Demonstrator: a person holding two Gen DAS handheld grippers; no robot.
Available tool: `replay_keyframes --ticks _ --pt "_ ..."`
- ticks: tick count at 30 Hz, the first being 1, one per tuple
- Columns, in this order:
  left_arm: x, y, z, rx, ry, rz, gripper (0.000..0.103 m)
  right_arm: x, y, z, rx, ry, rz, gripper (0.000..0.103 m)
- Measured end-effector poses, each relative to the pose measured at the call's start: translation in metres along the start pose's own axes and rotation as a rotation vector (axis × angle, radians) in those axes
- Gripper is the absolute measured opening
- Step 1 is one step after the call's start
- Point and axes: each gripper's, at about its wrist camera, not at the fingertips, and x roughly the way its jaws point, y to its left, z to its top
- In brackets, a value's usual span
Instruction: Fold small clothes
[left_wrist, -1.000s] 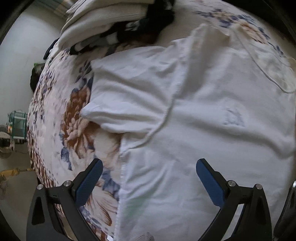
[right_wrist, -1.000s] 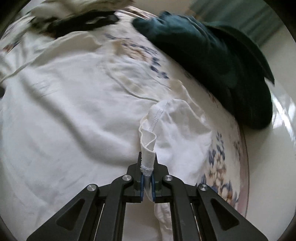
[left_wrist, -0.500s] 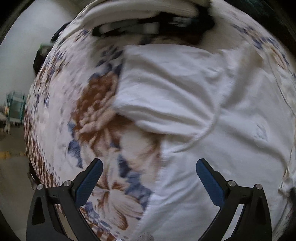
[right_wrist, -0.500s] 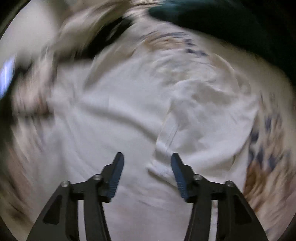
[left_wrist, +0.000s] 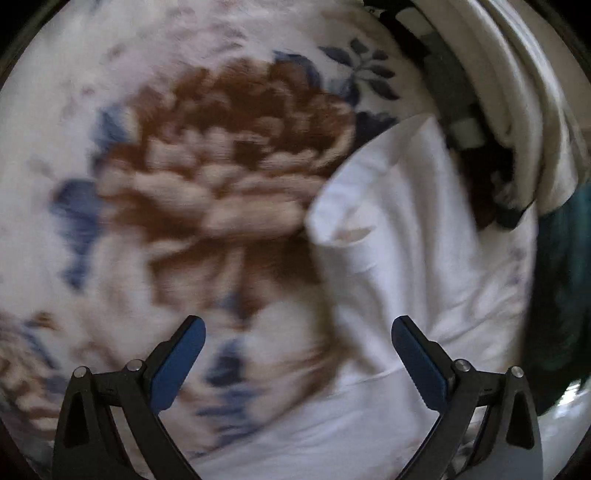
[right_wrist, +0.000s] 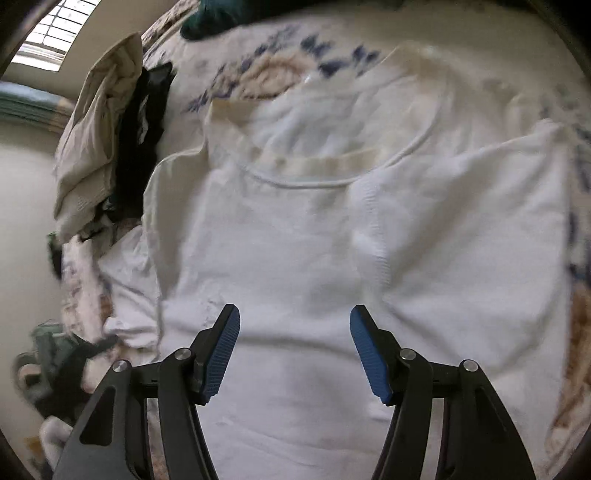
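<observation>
Right gripper (right_wrist: 295, 349) jaws have just been opening; nothing is pinched between the ribbed blue pads (right_wrist: 221, 354), and the sleeve (right_wrist: 461, 229) lies folded in over the white T-shirt (right_wrist: 280, 243), probably dropped there to narrow it. Left gripper (left_wrist: 297, 360) is spread wide and empty over the floral blanket (left_wrist: 229, 177), beside the shirt's other sleeve (left_wrist: 399, 206), likely the next fold. Thin, soft, wrinkled knit, ribbed neckline (right_wrist: 332, 177). Heaped clothes (right_wrist: 99, 147) wait nearby.

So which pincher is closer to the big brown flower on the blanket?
Left. The left gripper hangs open right above the brown flower. The right gripper, its jaws just opened and empty, is over the white shirt.
</observation>
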Motion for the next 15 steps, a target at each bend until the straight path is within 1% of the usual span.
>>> replay_keyframes --ticks 1,2,3,4,5,6,7,8,9,10,12,15 --pt "0.003 -0.003 0.002 -0.001 -0.015 -0.019 0.103 -0.007 -0.001 -0.005 0.003 -0.028 -0.045 0.065" --pt "0.005 -0.008 0.004 0.010 -0.031 -0.022 0.103 -0.012 -0.001 -0.003 0.008 -0.052 -0.124 0.065" --pt "0.009 -0.015 0.006 0.039 -0.054 -0.011 0.100 -0.015 -0.001 0.003 0.017 -0.072 -0.219 0.065" --pt "0.013 -0.021 0.007 0.063 -0.066 0.008 0.093 -0.021 -0.005 0.000 0.026 -0.089 -0.307 0.066" --pt "0.017 -0.029 0.009 0.094 -0.080 0.040 0.088 -0.024 -0.011 -0.002 0.036 -0.092 -0.368 0.075" --pt "0.020 -0.035 0.011 0.122 -0.094 0.070 0.076 -0.024 -0.013 -0.004 0.044 -0.081 -0.422 0.088" --pt "0.023 -0.041 0.012 0.153 -0.111 0.095 0.058 -0.023 -0.018 -0.005 0.052 -0.063 -0.462 0.093" --pt "0.026 -0.047 0.013 0.187 -0.127 0.128 0.047 -0.022 -0.021 -0.007 0.050 -0.053 -0.486 0.094" --pt "0.026 -0.051 0.013 0.210 -0.140 0.145 0.026 -0.020 -0.021 -0.007 0.040 -0.042 -0.518 0.094" --pt "0.026 -0.055 0.013 0.243 -0.156 0.144 0.014 -0.017 -0.020 -0.009 0.025 -0.032 -0.559 0.094" --pt "0.024 -0.064 0.010 0.302 -0.185 0.150 0.006 -0.015 -0.019 -0.006 0.017 -0.022 -0.582 0.094" --pt "0.015 -0.080 -0.002 0.400 -0.253 0.157 0.005 -0.012 -0.014 -0.007 0.011 -0.024 -0.599 0.094"
